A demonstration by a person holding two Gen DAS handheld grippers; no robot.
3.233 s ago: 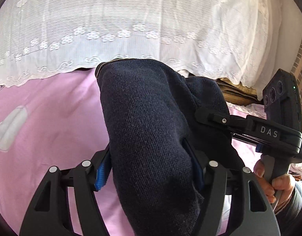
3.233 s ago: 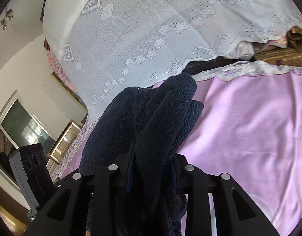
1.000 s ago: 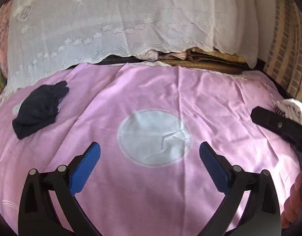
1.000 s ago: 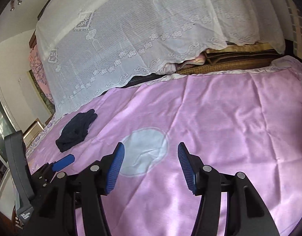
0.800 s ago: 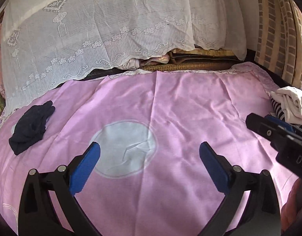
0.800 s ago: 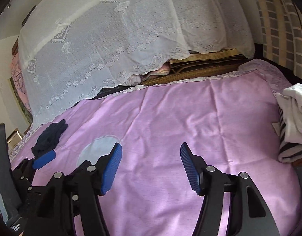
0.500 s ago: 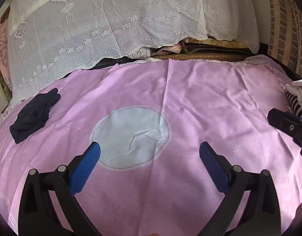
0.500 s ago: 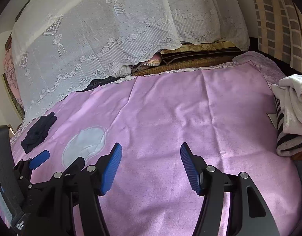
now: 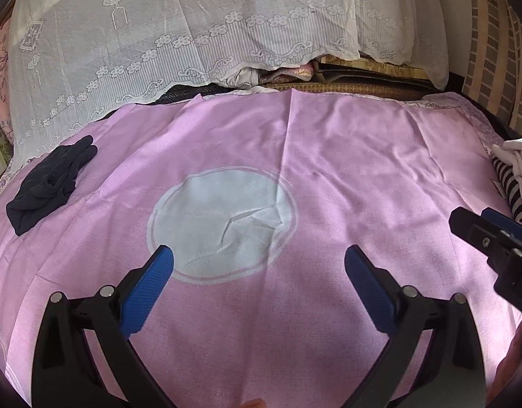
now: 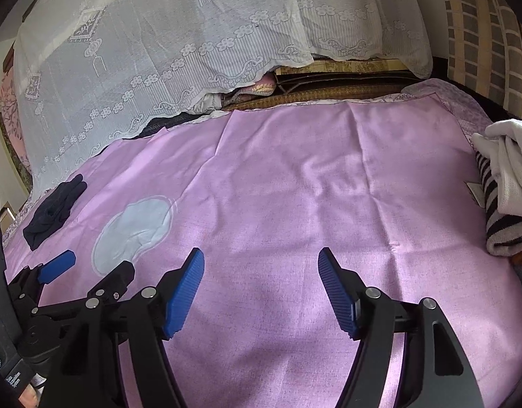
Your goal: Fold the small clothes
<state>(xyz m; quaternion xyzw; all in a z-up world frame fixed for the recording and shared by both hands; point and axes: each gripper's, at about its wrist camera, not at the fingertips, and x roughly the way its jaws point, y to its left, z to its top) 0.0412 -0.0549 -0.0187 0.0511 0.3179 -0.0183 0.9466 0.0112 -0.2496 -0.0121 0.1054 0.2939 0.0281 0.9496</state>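
Left wrist view: a dark navy garment lies bunched at the far left of the pink sheet, beside the white round patch; left gripper and right gripper spread wide, empty; white and striped clothes are piled at the right edge; a lace curtain hangs behind

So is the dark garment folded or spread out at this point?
Folded, roughly: the dark garment lies as a small bunched bundle on the pink sheet, far left, clear of both open grippers.
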